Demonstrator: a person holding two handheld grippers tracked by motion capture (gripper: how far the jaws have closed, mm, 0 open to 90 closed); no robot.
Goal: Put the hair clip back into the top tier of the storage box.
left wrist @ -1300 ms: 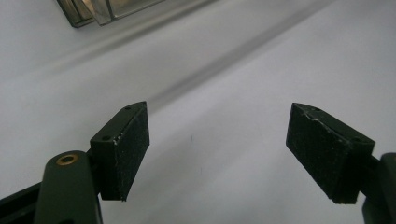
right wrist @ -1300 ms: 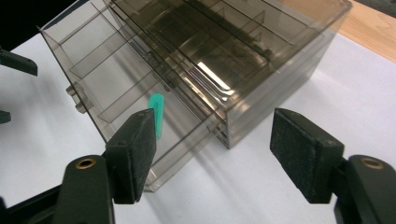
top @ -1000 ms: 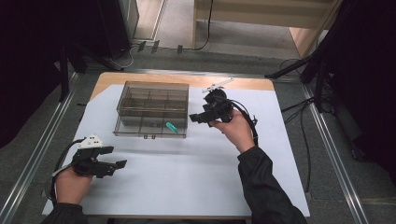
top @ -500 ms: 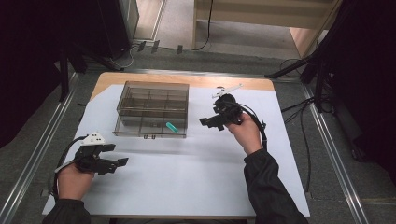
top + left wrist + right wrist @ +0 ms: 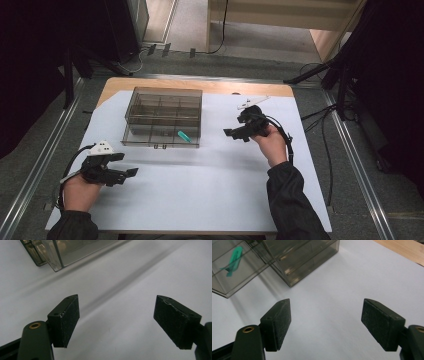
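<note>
Green piece (image 5: 183,136) lies inside the smoky clear compartment box (image 5: 162,117), in its near right compartment, well left of the right gripper (image 5: 231,133) and apart from it. Right gripper view: green piece (image 5: 233,260) behind the box wall (image 5: 312,257), up and left of the jaws. Right jaws wide apart, just been closing slightly, nothing between them. Left gripper (image 5: 129,164) hangs over the white sheet (image 5: 200,180), jaws apart and empty, box corner (image 5: 53,255) ahead.

A white-covered wooden table (image 5: 210,87) stands on grey carpet (image 5: 360,175); cables (image 5: 320,115) trail beside metal floor rails (image 5: 35,170), black curtains (image 5: 30,60) either side
</note>
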